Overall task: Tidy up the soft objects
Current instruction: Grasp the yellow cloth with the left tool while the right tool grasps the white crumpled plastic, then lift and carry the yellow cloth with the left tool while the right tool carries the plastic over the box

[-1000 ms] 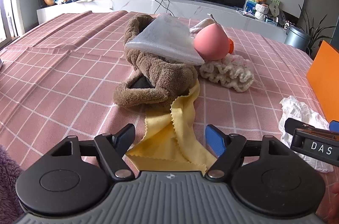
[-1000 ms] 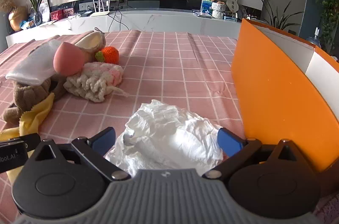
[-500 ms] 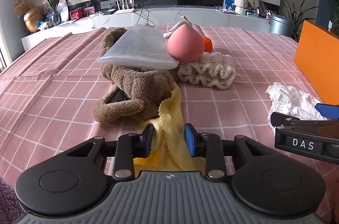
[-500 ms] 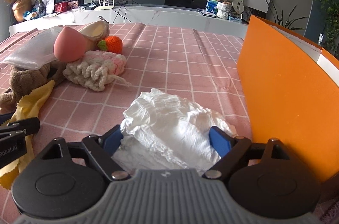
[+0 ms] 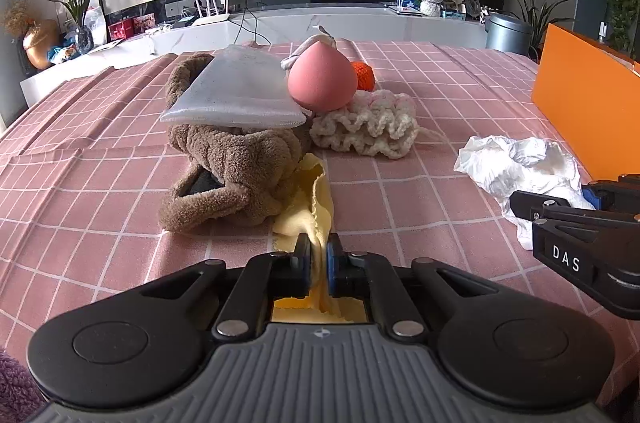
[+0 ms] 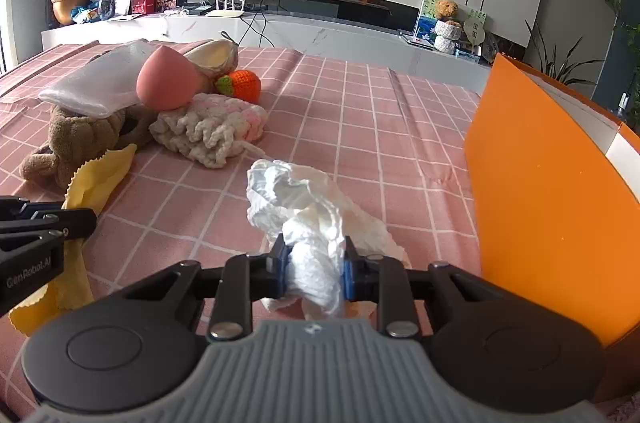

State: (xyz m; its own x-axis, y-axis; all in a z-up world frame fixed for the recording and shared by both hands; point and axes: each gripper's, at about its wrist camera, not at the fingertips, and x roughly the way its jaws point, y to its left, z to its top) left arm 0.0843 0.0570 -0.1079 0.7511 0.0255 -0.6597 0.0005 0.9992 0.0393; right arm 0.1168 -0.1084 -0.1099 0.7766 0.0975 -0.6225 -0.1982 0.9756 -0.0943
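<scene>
My left gripper (image 5: 318,265) has just been closing, and its jaws now pinch a fold of the thin yellow cloth with the zigzag edge (image 5: 310,199), which trails forward from my pads to the fuzzy brown plush toy (image 5: 236,167) on the pink checked tablecloth (image 5: 100,183). My right gripper (image 6: 314,273) has also just been closing; its jaws are clamped on the near end of the crumpled white fabric (image 6: 304,211), the rest of it lying on the cloth ahead of me, just beside the upright orange panel (image 6: 540,183). A white mesh pouch (image 5: 236,91) lies on top of the plush toy. A smooth pink teardrop-shaped sponge (image 5: 322,81) rests against the pouch and on the cream chunky-knit piece (image 5: 366,127), with a small orange crocheted ball (image 5: 363,75) behind.
</scene>
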